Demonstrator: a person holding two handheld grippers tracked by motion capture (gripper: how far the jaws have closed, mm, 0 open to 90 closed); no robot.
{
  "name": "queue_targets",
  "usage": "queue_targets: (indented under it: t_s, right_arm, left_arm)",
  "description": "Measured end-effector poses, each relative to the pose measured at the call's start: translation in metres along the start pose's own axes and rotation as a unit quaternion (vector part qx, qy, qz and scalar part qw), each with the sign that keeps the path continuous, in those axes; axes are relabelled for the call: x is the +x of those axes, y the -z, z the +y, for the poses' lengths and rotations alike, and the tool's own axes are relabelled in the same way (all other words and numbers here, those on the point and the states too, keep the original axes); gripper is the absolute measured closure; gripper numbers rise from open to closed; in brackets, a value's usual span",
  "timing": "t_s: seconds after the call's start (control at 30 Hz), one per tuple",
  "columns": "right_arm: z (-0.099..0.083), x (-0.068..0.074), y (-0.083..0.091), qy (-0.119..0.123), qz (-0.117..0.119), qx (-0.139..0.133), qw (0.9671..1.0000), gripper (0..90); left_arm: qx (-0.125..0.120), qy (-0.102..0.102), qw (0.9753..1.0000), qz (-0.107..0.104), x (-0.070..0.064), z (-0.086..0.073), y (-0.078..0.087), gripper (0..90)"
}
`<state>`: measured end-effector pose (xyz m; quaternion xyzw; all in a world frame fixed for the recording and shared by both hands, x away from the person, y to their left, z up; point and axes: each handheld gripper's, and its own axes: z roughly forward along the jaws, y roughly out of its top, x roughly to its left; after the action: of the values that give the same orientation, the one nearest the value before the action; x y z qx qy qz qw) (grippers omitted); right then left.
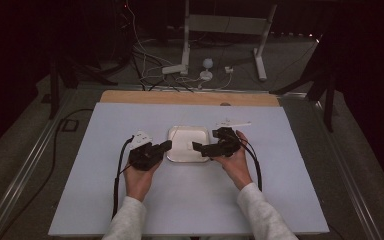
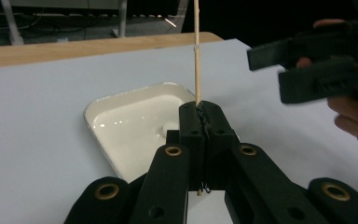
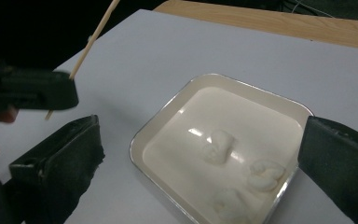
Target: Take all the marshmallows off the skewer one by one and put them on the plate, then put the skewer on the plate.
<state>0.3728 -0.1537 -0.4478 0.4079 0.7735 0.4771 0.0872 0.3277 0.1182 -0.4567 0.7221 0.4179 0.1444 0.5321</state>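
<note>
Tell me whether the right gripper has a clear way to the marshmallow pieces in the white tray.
Probably yes. The right gripper is open, jaws wide apart, just over the tray. The white pieces lie uncovered inside. The left gripper, shut on a wooden skewer, sits off to the side.

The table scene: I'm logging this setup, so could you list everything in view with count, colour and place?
Tray: one, white, square, mid-table.
Marshmallow-like pieces: three, white, in the tray.
Wooden skewer: one, tan, upright, clamped in the left tongs.
Table sheet: one, pale blue-grey, over a wooden top.
Small white items: unclear, beyond the tray to the right.
Stand and cables: white, floor behind the table.
Left tongs: black, shut, left of the tray.
Right tongs: black, open, at the tray's right edge.
</note>
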Motion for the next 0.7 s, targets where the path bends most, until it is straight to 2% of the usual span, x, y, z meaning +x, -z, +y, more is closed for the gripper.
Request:
queue_targets:
  t_s: [0.47, 0.7]
  right_arm:
    - [-0.013, -0.009, 0.028, -0.003, -0.005, -0.017, 0.9998, 0.0]
    - [-0.019, -0.011, 0.038, 0.006, -0.01, -0.016, 0.9998, 0.0]
  left_arm:
    - [-0.002, 0.019, 0.9998, 0.01, -0.005, 0.009, -0.019, 89.7]
    - [-0.002, 0.029, 0.9995, 0.015, -0.005, 0.01, -0.026, 89.7]
